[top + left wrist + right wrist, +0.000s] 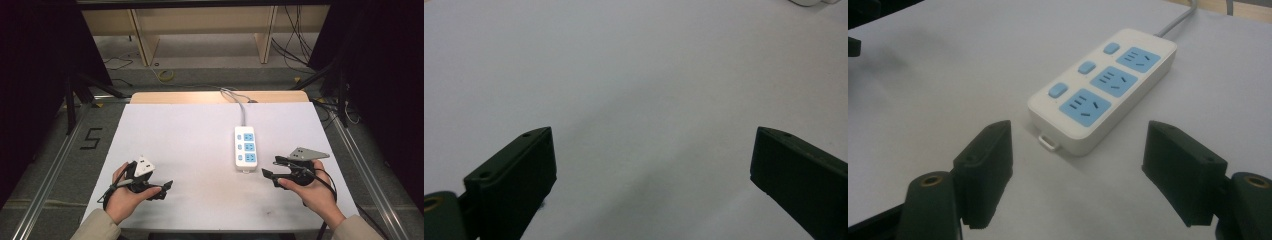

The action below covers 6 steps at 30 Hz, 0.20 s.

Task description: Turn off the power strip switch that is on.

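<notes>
The white power strip (245, 148) w/ three blue sockets and three blue switches is lying right of centre in the high view, on the white table (190, 140), its grey cord (240, 102) running toward the top of the frame. The right gripper (268, 168) is sitting lower right, just beside the strip's near end, jaws standing wide apart w/ nothing between them; in the right gripper view the strip (1103, 90) is filling the upper middle, its small hanging tab (1049, 141) pointing at the gap between the jaws. The left gripper (167, 186) is resting lower left of the high view, well apart from the strip, also wide and empty; the left gripper view is looking over bare table (634, 90). Judging by this, the step in hand is the right gripper's approach to the strip's near end. To do it well: keep the jaws wide until they're straddling the strip's short width, stay low and level w/ the table, centre on the tab so both pads are meeting the side walls evenly, and avoid pressing the switches. The cord is probably going to drag, so a firm, square grip matters; the left gripper can be steadying the far end if the body is swinging.
</notes>
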{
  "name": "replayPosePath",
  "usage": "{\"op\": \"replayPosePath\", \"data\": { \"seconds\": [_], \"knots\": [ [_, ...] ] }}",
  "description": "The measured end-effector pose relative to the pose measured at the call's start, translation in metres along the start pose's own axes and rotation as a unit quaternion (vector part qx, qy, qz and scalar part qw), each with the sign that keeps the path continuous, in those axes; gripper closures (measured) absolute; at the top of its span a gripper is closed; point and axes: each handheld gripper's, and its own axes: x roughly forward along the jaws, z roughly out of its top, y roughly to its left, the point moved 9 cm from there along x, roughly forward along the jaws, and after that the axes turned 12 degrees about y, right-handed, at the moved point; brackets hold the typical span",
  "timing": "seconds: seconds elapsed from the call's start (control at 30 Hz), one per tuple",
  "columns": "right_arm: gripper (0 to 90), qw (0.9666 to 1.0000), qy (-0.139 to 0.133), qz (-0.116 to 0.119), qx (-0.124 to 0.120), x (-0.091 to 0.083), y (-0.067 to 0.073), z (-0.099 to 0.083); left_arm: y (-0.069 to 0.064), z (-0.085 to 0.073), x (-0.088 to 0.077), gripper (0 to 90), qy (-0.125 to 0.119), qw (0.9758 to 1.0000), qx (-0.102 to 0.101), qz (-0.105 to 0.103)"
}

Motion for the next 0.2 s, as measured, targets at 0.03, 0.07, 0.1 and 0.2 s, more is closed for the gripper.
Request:
{"op": "replayPosePath", "data": {
  "seconds": [0.03, 0.07, 0.1, 0.2],
  "knots": [
    [28.4, 1.0, 0.001, -0.001, -0.001, 0.0003, -0.0003, -0.0006, 0.0001, 0.0001, -0.0002, 4.1, 0.001, 1.0, 0.002, 0.0],
    [28.4, 1.0, 0.001, 0.0, 0.0, 0.0004, -0.0003, -0.0009, -0.0002, 0.0004, 0.0, 4.1, 0.0, 1.0, 0.001, -0.001],
    [28.4, 1.0, -0.001, 0.0, 0.0, 0.0006, -0.0004, -0.0008, -0.0007, 0.0006, 0.0003, 4.2, 0.0, 1.0, 0.001, -0.002],
    [28.2, 1.0, -0.003, 0.0, 0.003, 0.0001, -0.0008, -0.0008, -0.0014, 0.0005, 0.0011, 4.1, 0.002, 1.0, 0.003, -0.003]
  ]
}}
